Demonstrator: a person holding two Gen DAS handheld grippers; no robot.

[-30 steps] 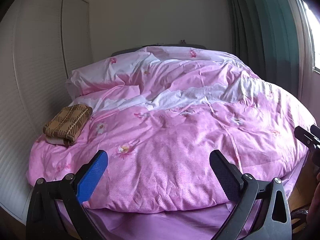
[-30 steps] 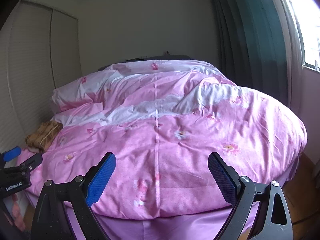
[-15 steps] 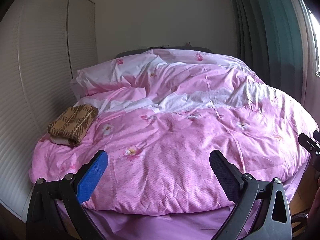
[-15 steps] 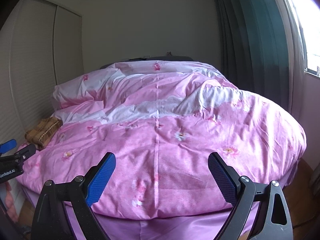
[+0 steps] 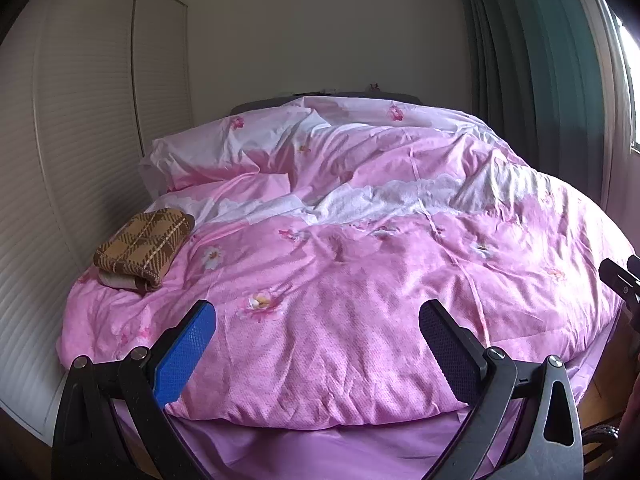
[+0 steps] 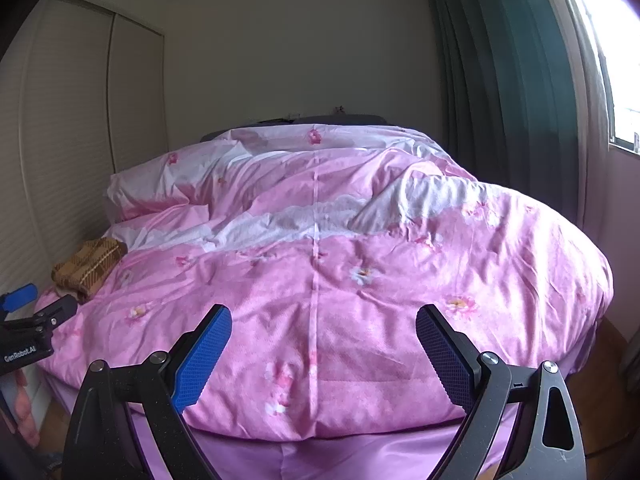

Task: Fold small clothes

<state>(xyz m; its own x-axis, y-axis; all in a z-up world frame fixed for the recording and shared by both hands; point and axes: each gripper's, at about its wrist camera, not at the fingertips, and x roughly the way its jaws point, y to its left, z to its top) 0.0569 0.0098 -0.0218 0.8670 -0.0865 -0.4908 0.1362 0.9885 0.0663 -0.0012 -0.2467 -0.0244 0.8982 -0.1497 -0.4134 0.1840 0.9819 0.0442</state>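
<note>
A brown plaid garment [image 5: 144, 242] lies folded on the left edge of the pink floral duvet [image 5: 360, 280], with a pale piece under it. It also shows small at the left in the right wrist view as the plaid garment [image 6: 90, 264]. My left gripper [image 5: 318, 346] hangs open over the foot of the bed, nothing between its blue pads. My right gripper [image 6: 324, 350] is open too, facing the duvet [image 6: 340, 300] from the foot end. Both stand well short of the garment.
White louvred wardrobe doors [image 5: 68, 160] run along the left of the bed. Dark green curtains [image 5: 532, 92] and a bright window [image 6: 616, 60] are on the right. Pillows [image 5: 224, 148] lie at the head. The other gripper's tip [image 5: 618, 276] shows at the right edge.
Both cameras have panned slightly left, so the bed and the plaid garment sit further right in each view. Both grippers remain open and empty.
</note>
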